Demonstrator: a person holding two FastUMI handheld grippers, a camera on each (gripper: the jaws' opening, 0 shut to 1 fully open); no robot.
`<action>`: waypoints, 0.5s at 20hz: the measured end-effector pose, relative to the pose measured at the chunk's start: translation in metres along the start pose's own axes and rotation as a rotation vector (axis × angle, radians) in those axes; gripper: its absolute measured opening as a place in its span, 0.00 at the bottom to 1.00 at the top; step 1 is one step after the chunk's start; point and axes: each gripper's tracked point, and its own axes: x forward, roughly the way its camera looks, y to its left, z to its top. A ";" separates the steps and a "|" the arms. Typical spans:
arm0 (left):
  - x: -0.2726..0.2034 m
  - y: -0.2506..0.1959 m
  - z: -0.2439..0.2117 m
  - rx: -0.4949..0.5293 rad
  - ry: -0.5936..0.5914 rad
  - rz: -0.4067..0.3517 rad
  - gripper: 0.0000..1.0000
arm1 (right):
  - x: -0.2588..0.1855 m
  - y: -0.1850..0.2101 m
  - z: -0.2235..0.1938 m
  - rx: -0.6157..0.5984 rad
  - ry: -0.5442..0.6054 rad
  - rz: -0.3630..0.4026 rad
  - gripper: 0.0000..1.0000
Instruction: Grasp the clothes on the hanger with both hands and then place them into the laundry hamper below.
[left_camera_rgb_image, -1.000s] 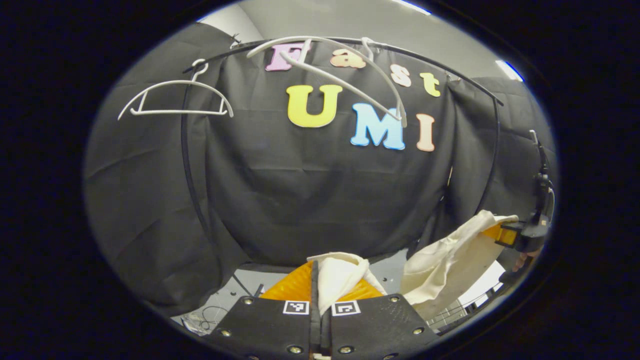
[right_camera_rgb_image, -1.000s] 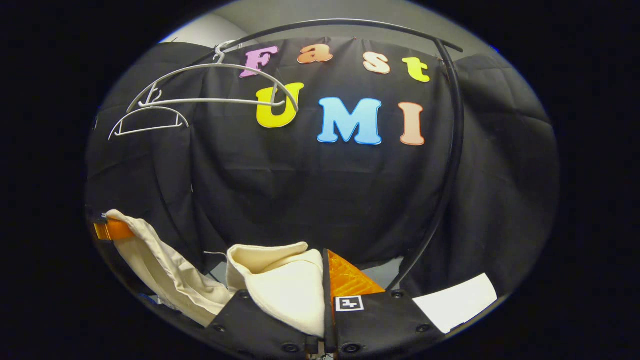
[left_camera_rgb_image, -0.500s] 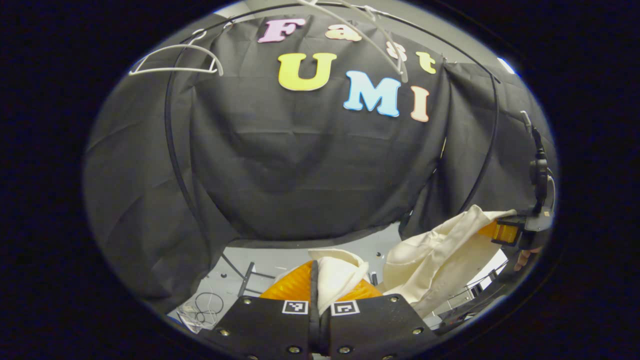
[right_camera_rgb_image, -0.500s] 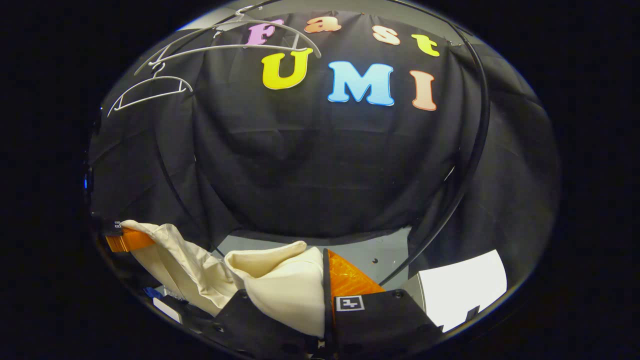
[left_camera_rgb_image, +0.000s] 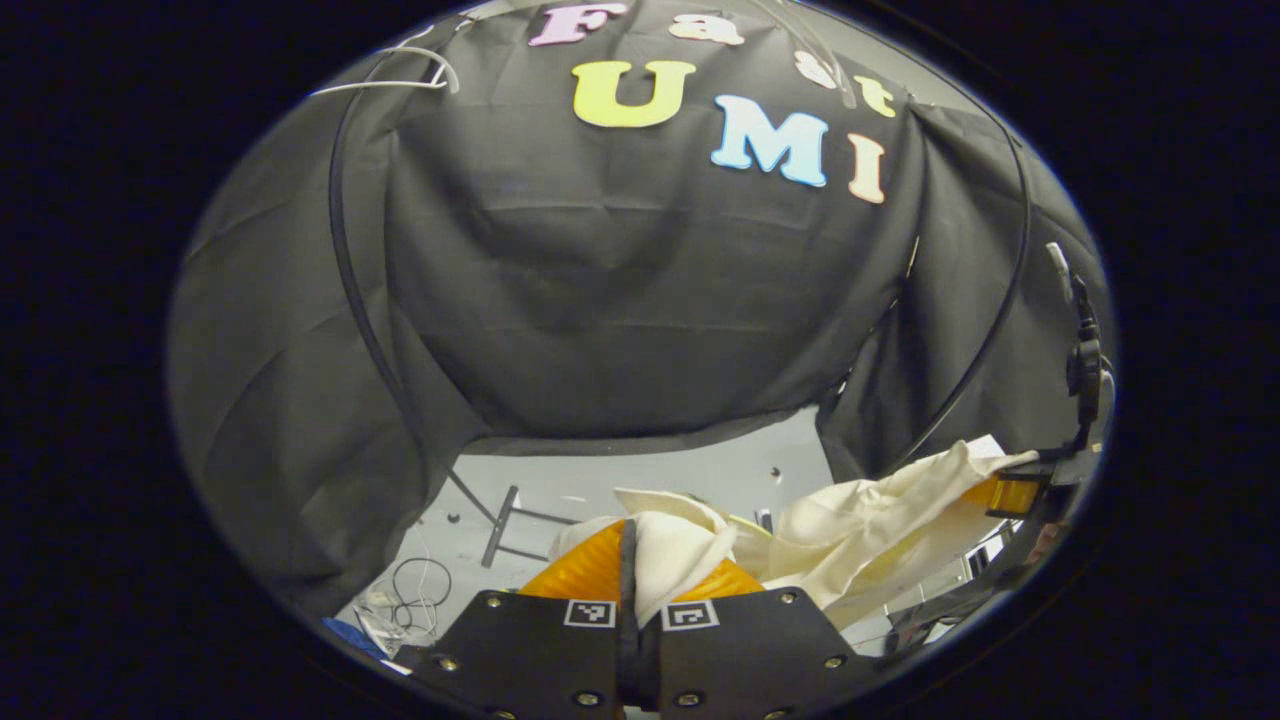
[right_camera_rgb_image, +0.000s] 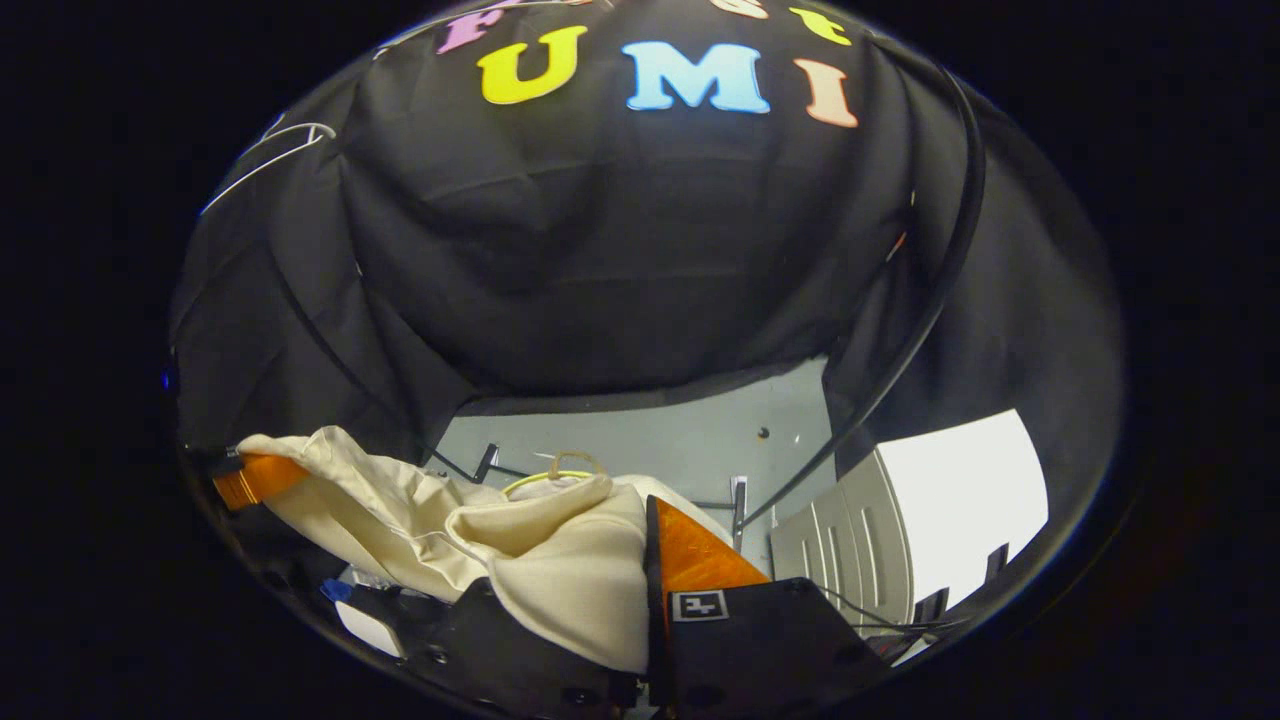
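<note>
Two grips hold one cream garment (left_camera_rgb_image: 860, 530): your left gripper (left_camera_rgb_image: 640, 590) has its fingers clenched on a bunched fold, and your right gripper (right_camera_rgb_image: 648, 600) pinches another fold draped over its finger. Cloth sags between them, above the grey floor (right_camera_rgb_image: 680, 450). Judged soft, light, limp, likely to slip if pinched thin. Take thick gathered folds, not single edges. Hamper not identifiable; a pale ring (right_camera_rgb_image: 548, 480) peeks behind the cloth.
</note>
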 end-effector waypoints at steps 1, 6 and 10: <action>0.002 0.001 -0.007 0.001 0.012 0.005 0.01 | 0.002 -0.002 -0.003 0.018 0.015 -0.010 0.09; 0.005 0.001 -0.024 0.018 0.045 -0.004 0.01 | 0.004 -0.008 -0.005 0.032 0.038 -0.030 0.10; 0.006 0.000 -0.021 0.016 0.045 -0.006 0.00 | 0.001 -0.010 -0.011 0.035 0.056 -0.026 0.13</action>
